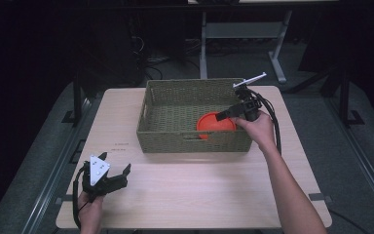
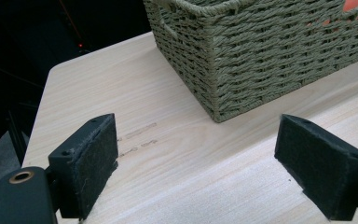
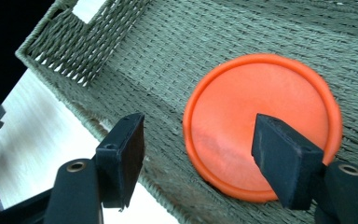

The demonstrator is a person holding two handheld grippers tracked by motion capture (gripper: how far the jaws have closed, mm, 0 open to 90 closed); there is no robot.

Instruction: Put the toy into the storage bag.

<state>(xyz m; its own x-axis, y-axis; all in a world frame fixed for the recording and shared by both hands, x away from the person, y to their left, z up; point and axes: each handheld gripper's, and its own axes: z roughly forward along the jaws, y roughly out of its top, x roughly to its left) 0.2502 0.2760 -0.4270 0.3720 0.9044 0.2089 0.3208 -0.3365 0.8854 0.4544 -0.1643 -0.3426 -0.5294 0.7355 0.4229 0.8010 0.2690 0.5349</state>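
The right hand-held gripper [image 3: 198, 154] is hovering with jaws apart, gripping nothing, over the orange plate [image 3: 261, 121] lying inside the woven basket [image 1: 175, 134]. Pulling out carelessly, it is risking a snag on the rim. The left hand-held gripper [image 2: 196, 163] is resting open on the tabletop [image 1: 199, 190].

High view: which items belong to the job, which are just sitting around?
In the job:
- orange plate, lying in the basket
- woven basket
- right gripper, open over the plate

Not in use:
- left gripper, open, idle above the table
- grey frame behind the table
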